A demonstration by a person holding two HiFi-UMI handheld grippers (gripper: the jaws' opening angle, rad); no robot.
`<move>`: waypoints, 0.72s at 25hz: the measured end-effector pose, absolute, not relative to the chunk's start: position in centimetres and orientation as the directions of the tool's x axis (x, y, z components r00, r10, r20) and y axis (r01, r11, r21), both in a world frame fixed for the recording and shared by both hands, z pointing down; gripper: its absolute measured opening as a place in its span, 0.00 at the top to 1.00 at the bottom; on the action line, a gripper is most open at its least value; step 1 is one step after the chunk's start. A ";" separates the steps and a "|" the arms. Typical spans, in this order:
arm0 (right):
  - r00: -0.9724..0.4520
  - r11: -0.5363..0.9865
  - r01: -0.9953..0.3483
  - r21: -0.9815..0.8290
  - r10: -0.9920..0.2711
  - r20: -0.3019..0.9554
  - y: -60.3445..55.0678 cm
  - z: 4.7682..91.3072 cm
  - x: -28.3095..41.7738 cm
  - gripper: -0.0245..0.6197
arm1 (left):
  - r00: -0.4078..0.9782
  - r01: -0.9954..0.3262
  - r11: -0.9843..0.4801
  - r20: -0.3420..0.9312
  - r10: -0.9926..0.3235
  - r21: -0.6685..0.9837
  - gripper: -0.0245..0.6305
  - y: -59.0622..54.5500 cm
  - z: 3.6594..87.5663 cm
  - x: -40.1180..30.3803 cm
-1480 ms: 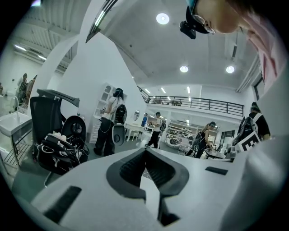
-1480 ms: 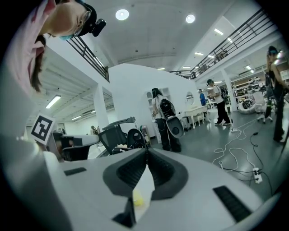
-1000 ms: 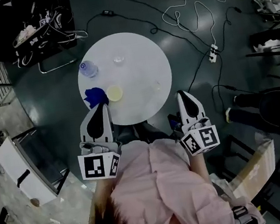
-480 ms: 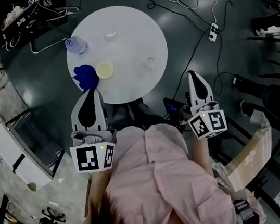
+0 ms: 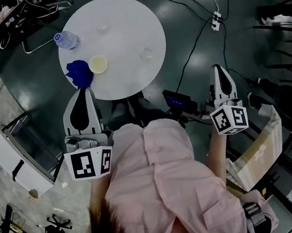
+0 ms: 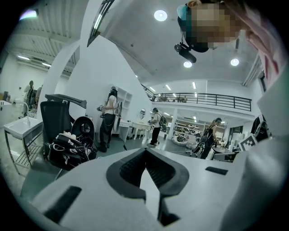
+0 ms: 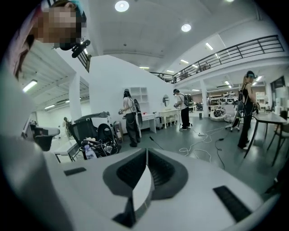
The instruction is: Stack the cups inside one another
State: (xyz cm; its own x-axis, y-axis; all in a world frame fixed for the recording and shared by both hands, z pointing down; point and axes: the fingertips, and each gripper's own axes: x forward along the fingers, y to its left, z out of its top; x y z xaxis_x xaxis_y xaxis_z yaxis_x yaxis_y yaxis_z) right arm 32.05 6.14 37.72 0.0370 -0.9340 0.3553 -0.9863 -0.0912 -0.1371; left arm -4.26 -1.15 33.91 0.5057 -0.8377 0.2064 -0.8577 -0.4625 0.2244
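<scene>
Left gripper [image 5: 82, 91]: jaws together, empty, tip at the near-left rim of the round table [image 5: 122, 34], just beside a blue cloth [image 5: 79, 73]. Yellow cup [image 5: 98, 65] lies just past the cloth. One clear cup [image 5: 102, 27] sits at the far side, another [image 5: 147, 54] toward the right. Right gripper [image 5: 219, 68]: jaws together, empty, over open floor, well apart from the table. Versus 1.0 s ago, both have drawn back, the right more.

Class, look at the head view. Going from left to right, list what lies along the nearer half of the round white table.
blue cloth → yellow cup → clear cup
</scene>
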 end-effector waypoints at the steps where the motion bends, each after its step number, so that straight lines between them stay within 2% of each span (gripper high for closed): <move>1: 0.050 -0.100 -0.988 -0.121 -0.930 0.363 6.2 38.0 32.9 0.91 | 0.506 -0.858 -0.463 0.204 -0.838 0.223 0.94 -1.1 33.8 -4.3; 9: 0.079 -0.104 -0.993 -0.049 -0.927 0.368 4.4 39.2 38.2 0.91 | 0.505 -0.858 -0.468 0.185 -0.843 0.213 0.94 -0.4 32.9 -4.2; 18: -0.129 0.072 -0.987 -0.145 -0.896 0.426 0.1 42.6 33.0 0.91 | 0.491 -0.865 -0.457 0.160 -0.856 0.206 0.94 0.1 32.1 -4.6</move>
